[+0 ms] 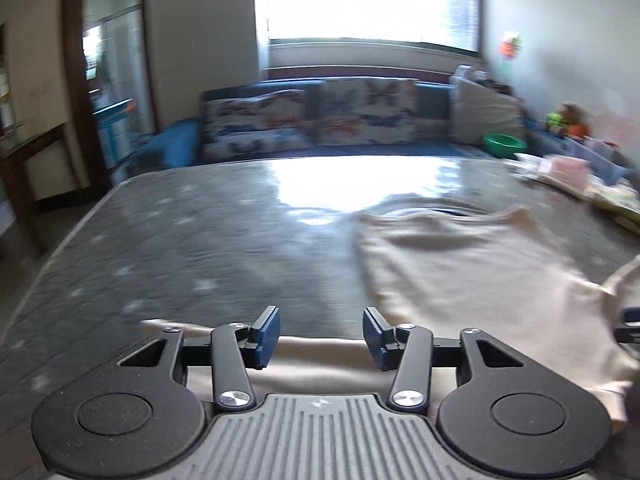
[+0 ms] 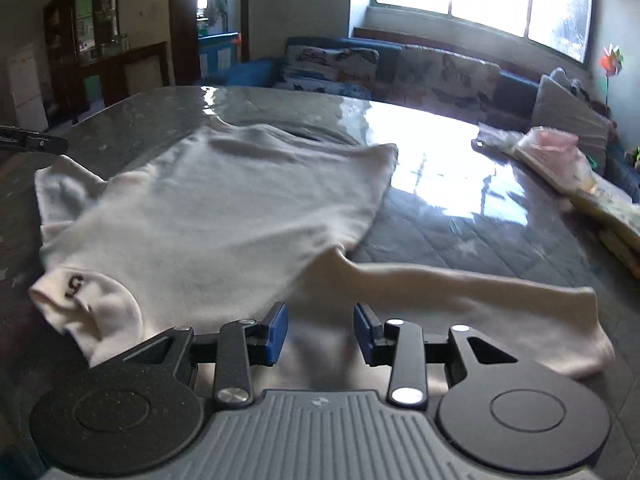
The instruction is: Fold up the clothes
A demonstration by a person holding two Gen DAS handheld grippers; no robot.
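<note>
On the grey quilted mattress (image 2: 460, 236), under a glossy clear cover, I've got a cream long-sleeve top (image 2: 224, 216) lying mostly flat. Its long axis runs from my near-left to far-right in the right wrist view, hem at the far end, turtleneck collar (image 2: 86, 312) at near left with a dark mark on it. One sleeve (image 2: 480, 300) stretches right along the near edge, its cuff well to the right of my right gripper (image 2: 320, 330). That gripper sits over the shoulder area, jaws apart, holding nothing. My left gripper (image 1: 320, 336) also has its jaws spread and is empty, with cream fabric just under it and the top's body ahead to the right. Folded clothes (image 2: 552, 156) are stacked at the far right edge.
</note>
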